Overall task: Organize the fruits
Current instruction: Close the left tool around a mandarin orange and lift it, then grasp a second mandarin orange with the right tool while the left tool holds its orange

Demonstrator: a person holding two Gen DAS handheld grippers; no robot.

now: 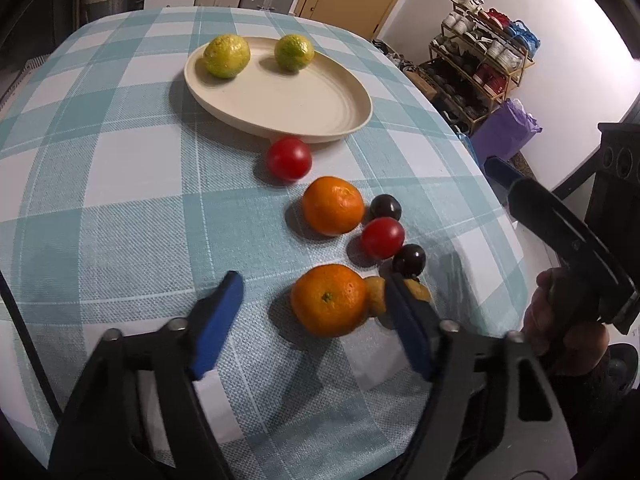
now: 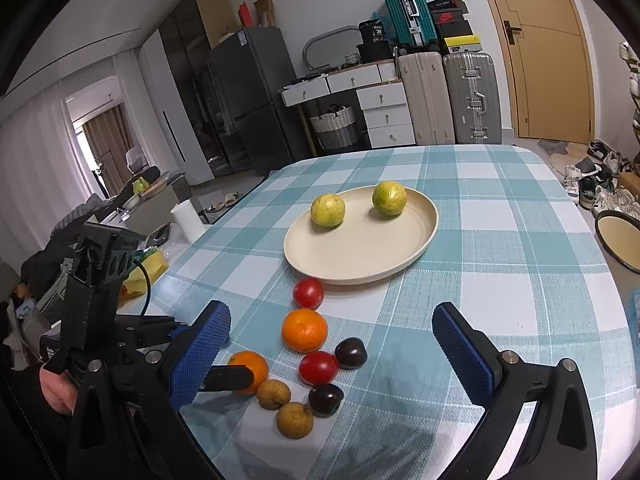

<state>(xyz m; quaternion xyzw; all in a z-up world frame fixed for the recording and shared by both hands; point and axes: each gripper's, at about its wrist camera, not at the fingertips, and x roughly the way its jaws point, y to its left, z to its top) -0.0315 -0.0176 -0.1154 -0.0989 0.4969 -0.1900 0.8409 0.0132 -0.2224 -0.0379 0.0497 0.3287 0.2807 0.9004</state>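
Observation:
A cream plate (image 1: pixel 304 108) holds two green-yellow citrus fruits (image 1: pixel 227 56) (image 1: pixel 294 52). In front of it lie two tomatoes (image 1: pixel 289 159) (image 1: pixel 383 237), a far orange (image 1: pixel 333 205), two dark plums (image 1: pixel 385 207) and longans (image 1: pixel 420 290). My left gripper (image 1: pixel 312 280) is open around the near orange (image 1: pixel 330 300), with a gap on its left side. In the right wrist view my right gripper (image 2: pixel 331 312) stands open above the fruit row, short of the plate (image 2: pixel 360 248). There the near orange (image 2: pixel 250 370) is partly hidden by a left gripper finger (image 2: pixel 228 378).
The checked cloth covers the table, whose right edge (image 1: pixel 492 200) drops off close to the fruit. A bowl (image 2: pixel 618 240) sits at the table's right side. A shoe rack (image 1: pixel 480 60) and a purple bag (image 1: pixel 508 128) stand on the floor beyond.

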